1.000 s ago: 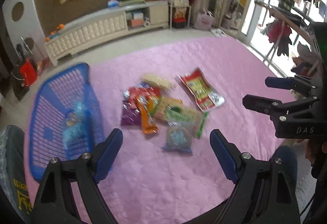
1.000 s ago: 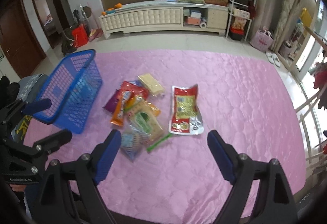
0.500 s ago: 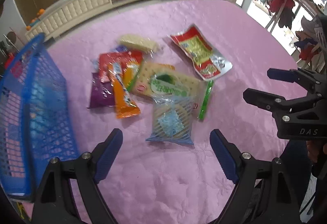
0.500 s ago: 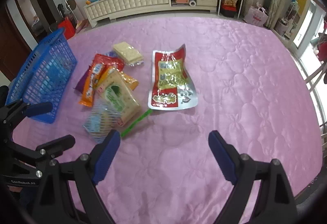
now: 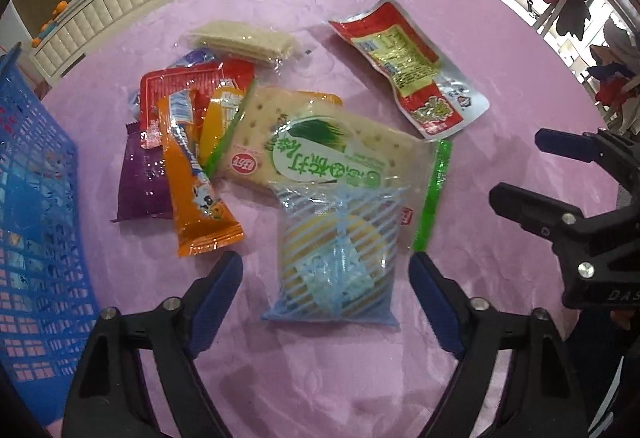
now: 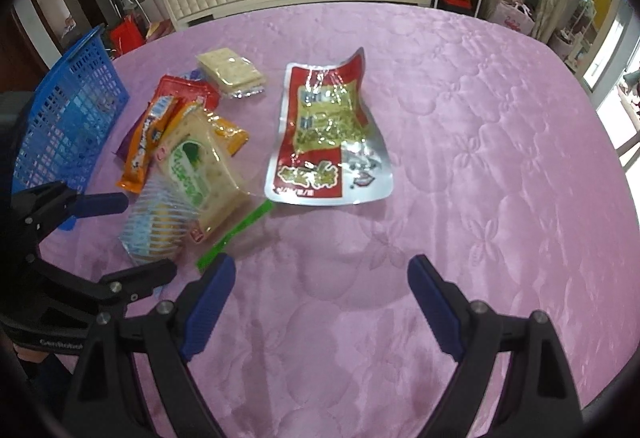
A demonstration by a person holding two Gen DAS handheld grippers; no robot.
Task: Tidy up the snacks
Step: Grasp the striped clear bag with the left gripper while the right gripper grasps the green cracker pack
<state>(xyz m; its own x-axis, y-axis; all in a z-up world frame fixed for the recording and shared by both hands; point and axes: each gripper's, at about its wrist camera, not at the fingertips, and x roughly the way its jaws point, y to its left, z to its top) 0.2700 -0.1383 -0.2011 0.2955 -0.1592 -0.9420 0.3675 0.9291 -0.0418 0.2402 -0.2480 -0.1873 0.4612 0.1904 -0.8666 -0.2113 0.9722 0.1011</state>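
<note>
From the left wrist, my left gripper (image 5: 326, 278) is spread wide around the blue striped packet (image 5: 336, 254), whose top lies on the cracker pack (image 5: 320, 154); closing carelessly could drag both. From the right wrist, my right gripper (image 6: 320, 278) hangs wide, empty, over bare table (image 6: 480, 158), near the red pouch (image 6: 328, 134).

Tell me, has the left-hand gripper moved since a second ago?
Yes. The left gripper has come forward and down toward the blue-striped clear snack bag, which now lies between its open fingers; the pile looks much larger.
</note>
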